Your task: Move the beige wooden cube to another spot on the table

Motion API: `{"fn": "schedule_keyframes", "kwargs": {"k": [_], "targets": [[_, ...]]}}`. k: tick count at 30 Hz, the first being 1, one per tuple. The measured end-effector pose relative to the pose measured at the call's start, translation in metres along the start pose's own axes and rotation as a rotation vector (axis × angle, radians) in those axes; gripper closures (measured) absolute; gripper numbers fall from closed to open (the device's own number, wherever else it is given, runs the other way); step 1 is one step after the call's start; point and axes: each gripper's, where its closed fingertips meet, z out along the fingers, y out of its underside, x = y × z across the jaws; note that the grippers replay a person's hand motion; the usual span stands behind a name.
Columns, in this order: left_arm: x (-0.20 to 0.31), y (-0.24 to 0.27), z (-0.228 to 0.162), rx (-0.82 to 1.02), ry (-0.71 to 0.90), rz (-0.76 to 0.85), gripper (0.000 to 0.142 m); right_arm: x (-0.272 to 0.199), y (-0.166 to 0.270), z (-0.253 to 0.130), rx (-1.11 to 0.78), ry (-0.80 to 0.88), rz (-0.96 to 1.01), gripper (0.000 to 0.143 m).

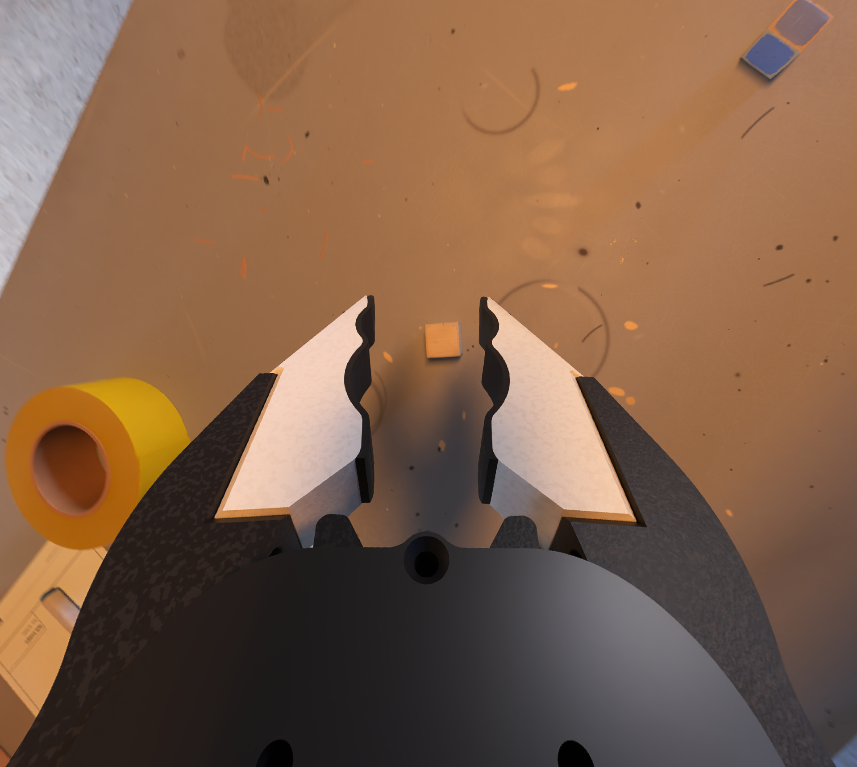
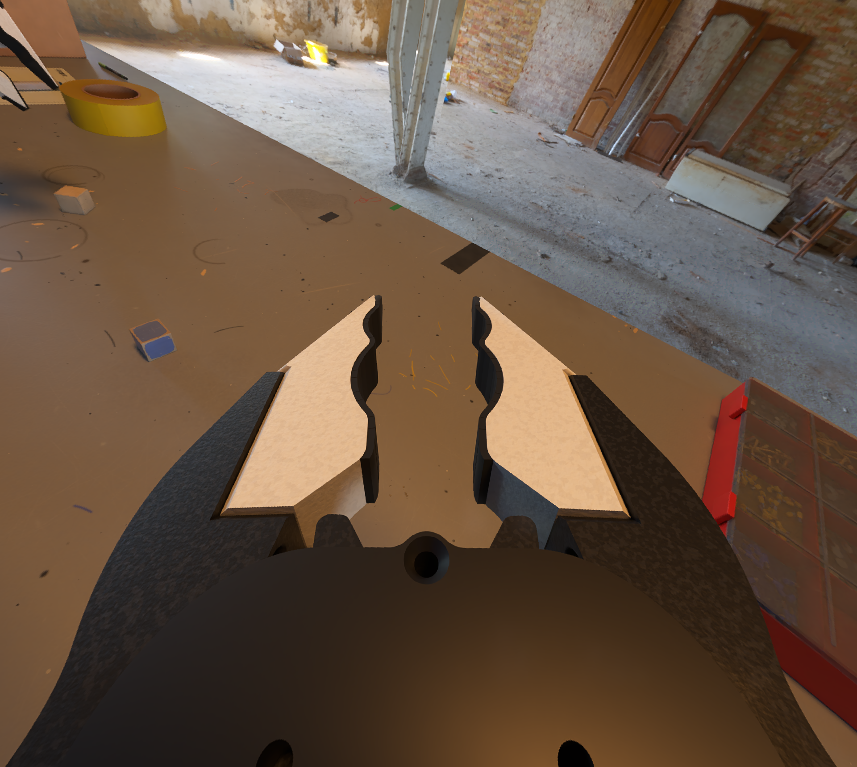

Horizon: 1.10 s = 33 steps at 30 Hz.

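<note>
The left gripper (image 1: 426, 304) hangs above the scuffed brown worktop (image 1: 463, 188), jaws apart and empty, with the small beige wooden cube (image 1: 443, 340) lying on the worktop between them, touching neither. A yellow tape roll (image 1: 92, 457) sits to its left. The right gripper (image 2: 426, 304), jaws also apart and empty, hovers well away, a blue cube (image 2: 153, 340) to its left.

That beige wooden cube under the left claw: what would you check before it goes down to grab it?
1. left gripper open: ok.
2. beige wooden cube lined up in the gap between its fingers: ok.
3. Cube flat on the table, untouched: ok.
4. yellow tape roll clear of the path: ok, it sits off to the side.
5. right gripper away from the cube: ok, open over bare table.
6. Height above the cube: cannot tell.
</note>
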Motion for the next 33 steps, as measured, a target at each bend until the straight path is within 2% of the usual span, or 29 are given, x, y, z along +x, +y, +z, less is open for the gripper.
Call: {"fn": "schedule_keyframes", "kwargs": {"k": [8,13,16,18,20,21,25,29,33], "targets": [[0.006,0.063,0.054,-0.188,0.104,-0.212,0.097,0.001,0.003,-0.002,-0.013,0.007,0.002,0.104],[0.014,0.073,0.077,-0.25,0.117,-0.194,0.093,0.004,0.007,-0.003,-0.02,0.01,0.014,0.104],[0.013,0.082,0.085,-0.322,0.07,-0.153,0.093,0.006,0.009,-0.004,-0.022,0.012,0.019,0.104],[0.013,0.087,0.088,-0.363,0.052,-0.125,0.101,0.006,0.01,-0.004,-0.022,0.013,0.023,0.104],[0.013,0.087,0.087,-0.371,0.06,-0.115,0.116,0.008,0.01,-0.005,-0.016,0.013,0.029,0.104],[0.012,0.085,0.086,-0.366,0.057,-0.115,0.116,0.008,0.011,-0.006,-0.013,0.013,0.033,0.104],[-0.002,0.062,0.064,-0.291,0.012,-0.104,0.116,0.011,0.012,-0.008,-0.011,0.018,0.042,0.104],[-0.012,-0.007,0.009,-0.08,-0.077,-0.083,0.116,0.012,0.012,-0.009,-0.007,0.022,0.045,0.104],[0.048,-0.082,-0.024,0.099,0.064,0.058,0.116,0.011,0.012,-0.008,-0.017,0.022,0.035,0.104]]}}
